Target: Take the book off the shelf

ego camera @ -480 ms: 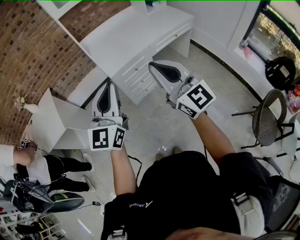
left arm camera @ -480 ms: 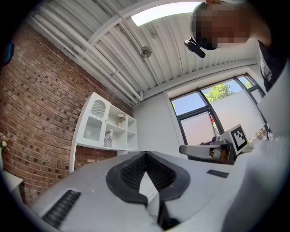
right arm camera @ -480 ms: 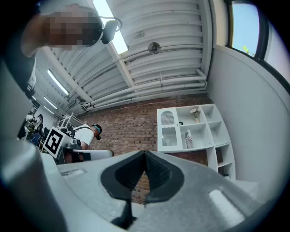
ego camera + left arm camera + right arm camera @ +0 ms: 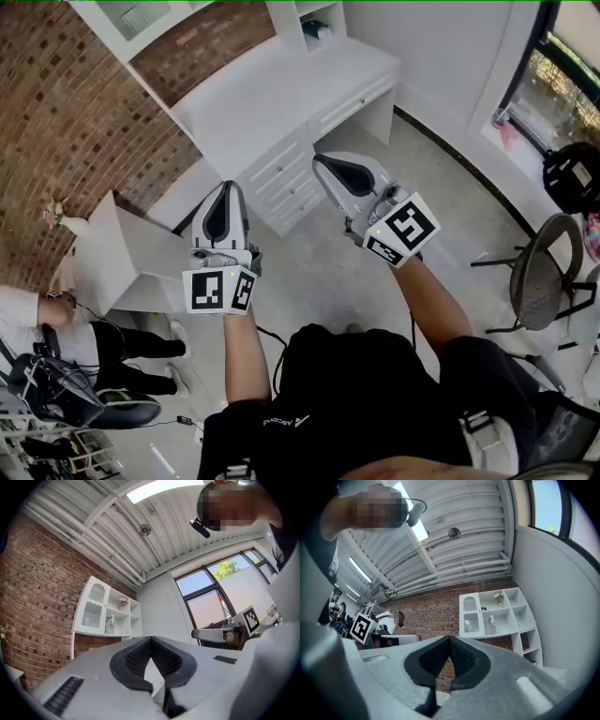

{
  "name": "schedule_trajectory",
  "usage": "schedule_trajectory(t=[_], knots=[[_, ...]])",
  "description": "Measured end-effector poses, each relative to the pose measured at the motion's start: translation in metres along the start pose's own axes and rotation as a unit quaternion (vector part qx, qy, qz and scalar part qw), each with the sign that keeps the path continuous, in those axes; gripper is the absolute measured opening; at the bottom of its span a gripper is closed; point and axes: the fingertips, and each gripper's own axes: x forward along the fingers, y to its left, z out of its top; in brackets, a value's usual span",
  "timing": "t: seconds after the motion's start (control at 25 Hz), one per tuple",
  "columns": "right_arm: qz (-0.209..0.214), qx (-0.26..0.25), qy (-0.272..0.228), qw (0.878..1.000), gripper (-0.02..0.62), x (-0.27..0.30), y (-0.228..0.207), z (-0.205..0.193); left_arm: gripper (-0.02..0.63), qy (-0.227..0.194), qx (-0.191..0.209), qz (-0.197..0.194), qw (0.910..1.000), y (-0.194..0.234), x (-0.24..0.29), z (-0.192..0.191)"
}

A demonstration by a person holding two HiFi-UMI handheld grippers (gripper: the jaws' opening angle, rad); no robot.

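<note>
The white wall shelf (image 4: 108, 613) hangs on the brick wall, well away from both grippers. A thin upright book (image 4: 109, 624) stands in its middle compartment, and the right gripper view shows the same book (image 4: 491, 624) on the shelf (image 4: 497, 613). A small vase with flowers (image 4: 500, 597) sits one compartment higher. My left gripper (image 4: 225, 190) and right gripper (image 4: 323, 164) are held side by side over the floor, pointing toward the white desk (image 4: 272, 94). Both are shut, with nothing between the jaws. The left gripper (image 4: 151, 640) and the right gripper (image 4: 450, 640) both look upward at the shelf.
The desk has drawers (image 4: 281, 178) facing me. A low white table (image 4: 131, 258) stands at the left, beside a person (image 4: 66, 333) sitting on the floor. A mesh chair (image 4: 544, 277) stands at the right near the window (image 4: 562, 84).
The head view has shifted so that the desk and shelf lie further into the frame. Both grippers sit slightly lower and to the right in it, still shut.
</note>
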Motion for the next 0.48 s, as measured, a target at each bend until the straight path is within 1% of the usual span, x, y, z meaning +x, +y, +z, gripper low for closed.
schedule_trajectory(t=[0.2,0.36,0.48], knots=[[-0.004,0.011,0.000,1.000,0.002,0.015,-0.041,0.002,-0.003,-0.001,0.004,0.008,1.0000,0.007,0.036,-0.004],[0.000,-0.004,0.000,1.000,0.002,0.053,-0.069,0.001,-0.003,-0.014,0.007,0.012,0.9998,0.036,0.070,-0.007],[0.004,-0.014,0.005,1.000,0.002,0.096,-0.090,-0.007,-0.003,-0.024,0.003,0.014,0.9996,0.068,0.099,-0.016]])
